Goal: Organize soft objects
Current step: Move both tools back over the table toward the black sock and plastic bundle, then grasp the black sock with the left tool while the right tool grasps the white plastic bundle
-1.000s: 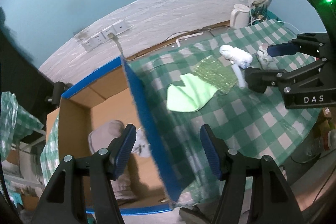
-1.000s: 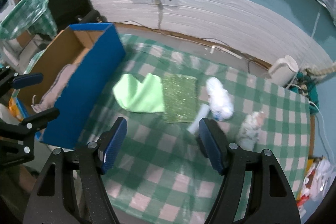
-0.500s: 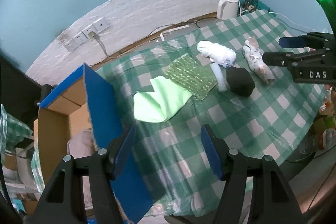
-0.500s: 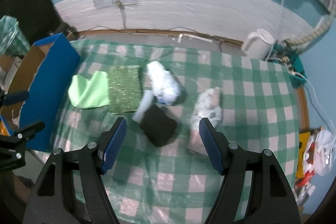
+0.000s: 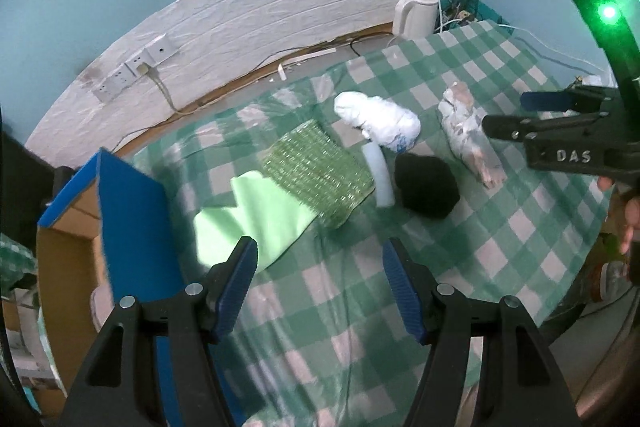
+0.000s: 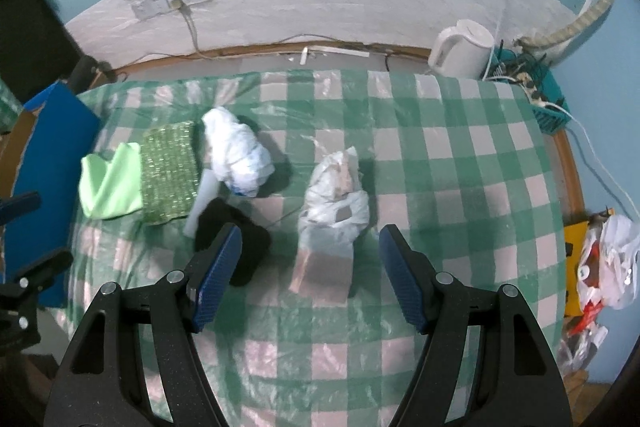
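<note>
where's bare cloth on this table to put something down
Free: the checked tablecloth right of the plastic-wrapped bundle, up to the kettle, and the near strip under the right gripper. Crowded: the left side, where light green cloth, sparkly green pad, white bundle and black item cluster.

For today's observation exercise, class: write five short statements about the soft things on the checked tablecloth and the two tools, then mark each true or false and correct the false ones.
1. The light green cloth lies beside the sparkly green pad. True.
2. The right tool is shut on the black soft object. False: it is open and holds nothing.
3. The plastic-wrapped bundle lies in front of the right tool, between its fingers in that view. True.
4. The white kettle stands inside the blue-edged cardboard box. False: it stands at the table's far edge by the wall.
5. The left tool grips the light green cloth. False: it is open.
</note>
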{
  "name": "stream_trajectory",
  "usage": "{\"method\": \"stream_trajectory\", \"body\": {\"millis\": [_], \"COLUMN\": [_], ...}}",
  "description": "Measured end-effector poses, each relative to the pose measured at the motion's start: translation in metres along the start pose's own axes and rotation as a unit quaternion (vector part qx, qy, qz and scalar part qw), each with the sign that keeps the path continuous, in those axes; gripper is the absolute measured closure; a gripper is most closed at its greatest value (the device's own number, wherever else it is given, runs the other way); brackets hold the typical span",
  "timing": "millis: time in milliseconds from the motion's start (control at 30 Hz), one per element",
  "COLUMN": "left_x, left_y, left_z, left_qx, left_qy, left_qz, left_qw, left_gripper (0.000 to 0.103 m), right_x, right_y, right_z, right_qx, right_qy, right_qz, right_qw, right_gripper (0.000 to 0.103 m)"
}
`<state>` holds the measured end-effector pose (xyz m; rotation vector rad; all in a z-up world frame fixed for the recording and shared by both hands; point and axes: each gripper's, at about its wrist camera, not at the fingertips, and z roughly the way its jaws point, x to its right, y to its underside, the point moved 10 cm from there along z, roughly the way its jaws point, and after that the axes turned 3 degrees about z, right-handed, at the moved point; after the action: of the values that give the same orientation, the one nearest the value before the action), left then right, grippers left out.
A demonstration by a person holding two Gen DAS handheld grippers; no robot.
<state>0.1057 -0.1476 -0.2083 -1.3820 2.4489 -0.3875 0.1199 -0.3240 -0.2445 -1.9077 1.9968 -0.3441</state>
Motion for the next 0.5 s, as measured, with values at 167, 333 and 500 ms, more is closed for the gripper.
{"method": "stream_trajectory", "body": {"millis": [167,333,500], "left_x": [0.010,0.018,0.032], "left_y": [-0.008,-0.012,-0.017], "left_z": [0.021,0.038,0.050], "left_qx": [-0.004,-0.010,-0.019], "left_qy": [0.010,0.022,0.040], "left_qz": [-0.004,-0.005,0.009], "left_qw": [0.9999,0.9997,0.9990], "left_gripper": [0.036,0.036,0.036], "right_x": [0.008,0.011,0.014], "right_y": [-0.002,-0.005,-0.003], "right_z": [0.025,0.047,0.066], "right_qx": [-0.019,-0.037,-0.052], "right_qy": [0.002,0.007,0.021], "right_qz": [0.017,0.020,0.014], "right_qw": [1.000,0.999,0.998], "right_gripper": [0.031,0.031,0.031]}}
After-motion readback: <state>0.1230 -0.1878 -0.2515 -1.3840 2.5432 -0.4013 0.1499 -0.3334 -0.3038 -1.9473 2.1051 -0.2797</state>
